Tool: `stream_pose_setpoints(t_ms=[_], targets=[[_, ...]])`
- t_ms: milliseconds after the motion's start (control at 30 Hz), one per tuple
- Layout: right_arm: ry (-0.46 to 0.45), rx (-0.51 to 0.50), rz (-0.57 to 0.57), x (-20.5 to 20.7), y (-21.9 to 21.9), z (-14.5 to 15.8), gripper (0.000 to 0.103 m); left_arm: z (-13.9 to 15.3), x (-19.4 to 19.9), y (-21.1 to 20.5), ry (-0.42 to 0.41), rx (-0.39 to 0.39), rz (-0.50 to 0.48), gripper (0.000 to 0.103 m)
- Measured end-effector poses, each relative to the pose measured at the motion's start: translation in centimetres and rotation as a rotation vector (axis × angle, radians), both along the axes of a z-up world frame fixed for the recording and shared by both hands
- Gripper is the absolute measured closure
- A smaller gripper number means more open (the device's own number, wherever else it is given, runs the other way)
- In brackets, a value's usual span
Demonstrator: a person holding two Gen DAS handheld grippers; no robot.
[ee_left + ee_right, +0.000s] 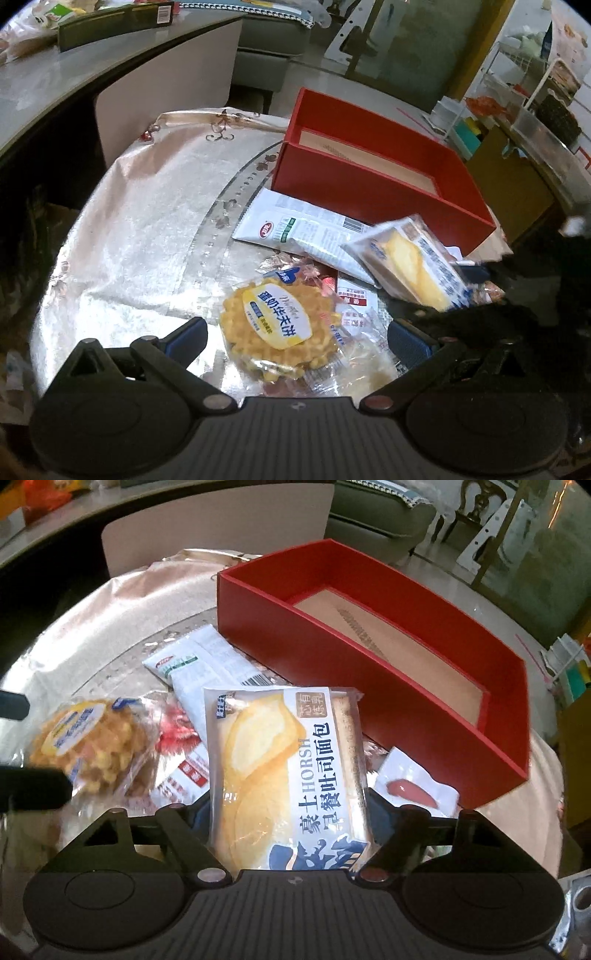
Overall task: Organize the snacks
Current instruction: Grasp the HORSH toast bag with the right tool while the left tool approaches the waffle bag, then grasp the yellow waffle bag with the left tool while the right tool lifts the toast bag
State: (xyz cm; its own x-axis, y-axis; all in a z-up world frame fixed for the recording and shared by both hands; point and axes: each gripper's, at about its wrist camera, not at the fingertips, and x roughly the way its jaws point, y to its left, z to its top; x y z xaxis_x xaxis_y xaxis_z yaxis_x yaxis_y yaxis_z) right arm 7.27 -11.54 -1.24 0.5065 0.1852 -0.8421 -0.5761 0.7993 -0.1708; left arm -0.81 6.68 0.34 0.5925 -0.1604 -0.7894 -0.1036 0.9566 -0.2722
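Observation:
A red open box (369, 653) with a bare brown floor stands at the back of the cloth-covered table. My right gripper (286, 806) is shut on a blue and white bread packet (284, 775), its fingers pressing the packet's two long sides. In the left wrist view that bread packet (410, 262) hangs tilted in front of the box (369, 184). My left gripper (299, 341) is open, its blue pads either side of a round yellow waffle packet (273, 328) without touching it. The waffle packet (92, 746) lies left of the bread.
A white packet (207, 661) lies against the box's front wall. Red and white sachets (188, 771) sit under the snacks, and a sausage packet (410, 790) lies by the box's near corner. A grey counter (74, 85) stands to the left, shelving (517, 110) to the right.

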Motion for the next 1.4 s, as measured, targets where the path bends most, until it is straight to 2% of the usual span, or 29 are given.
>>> stream_pose_setpoints(t_ms=[200,300,400,467,567,667,700,800,867,1067,1333,1400], targets=[[0.021,0.104,-0.108,-2.6,-3.8,1.4,0.023,0.2,0.2,0.1,-0.009,-0.031,0.013,0.004],[0.034,0.176,-0.173,-4.0,-5.6,2.2,0.023,-0.1,0.9,0.0,0.011,-0.085,0.035,0.004],[0.035,0.2,-0.204,-4.6,-6.5,1.8,0.023,-0.5,2.0,-0.7,0.026,-0.112,0.072,0.004],[0.047,0.203,-0.217,-4.4,-6.8,1.4,0.023,-0.8,2.9,-1.4,0.045,-0.093,0.084,0.004],[0.073,0.218,-0.227,-4.1,-7.2,0.9,0.022,-1.2,3.4,-2.8,0.046,0.002,0.076,0.004],[0.083,0.228,-0.211,-4.1,-7.1,0.9,0.022,-2.1,3.4,-2.7,0.092,0.084,0.087,0.004],[0.087,0.23,-0.205,-4.0,-6.9,0.9,0.022,-2.3,3.3,-2.1,0.113,0.078,0.108,0.004],[0.096,0.237,-0.185,-3.8,-6.5,1.1,0.022,-2.6,2.9,0.3,0.136,-0.012,0.219,0.005],[0.096,0.24,-0.167,-4.0,-6.1,1.2,0.022,-2.6,2.7,1.0,0.147,-0.032,0.256,0.005],[0.095,0.232,-0.151,-4.3,-5.7,1.4,0.022,-3.1,1.6,0.5,0.166,0.012,0.271,0.005],[0.107,0.233,-0.145,-4.6,-5.8,1.3,0.022,-4.5,1.4,-0.5,0.198,0.128,0.246,0.005],[0.11,0.233,-0.147,-4.5,-5.8,1.3,0.022,-4.6,1.1,-0.8,0.209,0.163,0.219,0.012]])
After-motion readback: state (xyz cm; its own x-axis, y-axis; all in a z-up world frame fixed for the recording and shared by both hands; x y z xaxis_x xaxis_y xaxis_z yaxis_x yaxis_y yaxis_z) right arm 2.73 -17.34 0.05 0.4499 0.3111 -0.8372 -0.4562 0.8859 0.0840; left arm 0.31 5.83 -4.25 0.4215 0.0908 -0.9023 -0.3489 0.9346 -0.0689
